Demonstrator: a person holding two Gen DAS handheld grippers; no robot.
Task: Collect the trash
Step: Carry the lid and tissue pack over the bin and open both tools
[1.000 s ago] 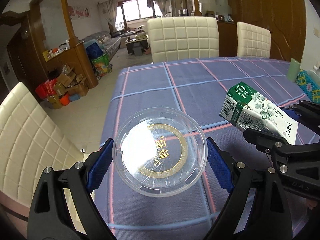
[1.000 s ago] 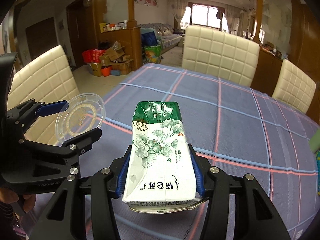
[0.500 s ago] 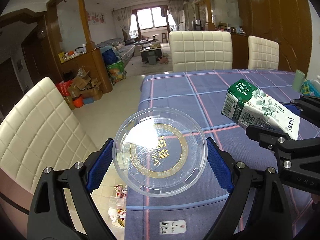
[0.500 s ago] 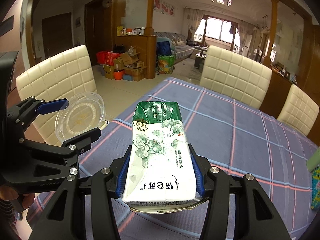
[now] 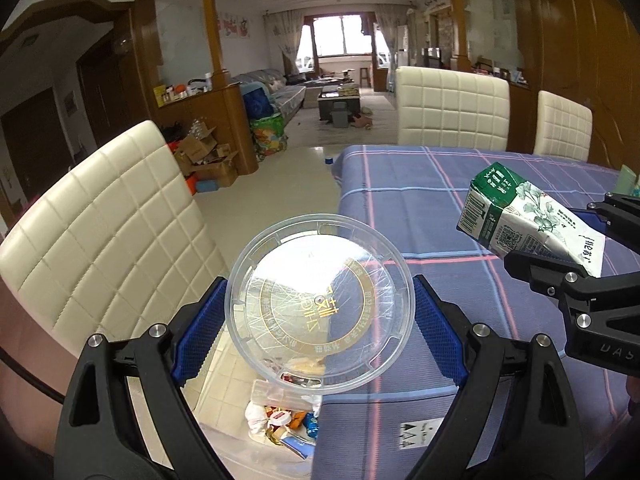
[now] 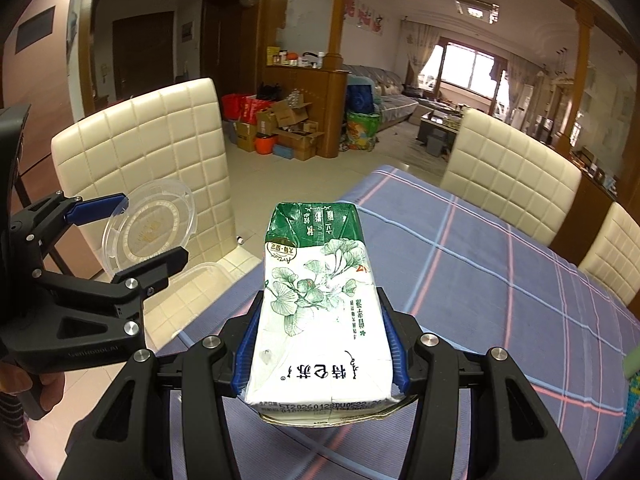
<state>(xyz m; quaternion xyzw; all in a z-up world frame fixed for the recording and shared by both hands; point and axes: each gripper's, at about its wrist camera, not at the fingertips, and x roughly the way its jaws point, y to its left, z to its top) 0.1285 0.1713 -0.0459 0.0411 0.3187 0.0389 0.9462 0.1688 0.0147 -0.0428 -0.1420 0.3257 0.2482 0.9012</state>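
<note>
Clear plastic lid in wide left jaws, carton apparently clamped right.

both views have swung off the table toward its edge. a clear bin of trash has come into sight at 6 o'clock below the plastic lid; the cream chair looms larger at 9 o'clock.

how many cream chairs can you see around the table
3: one chair at the table's left side, two at the far end, a nearer chair and a corner chair. Others may be hidden.
</note>
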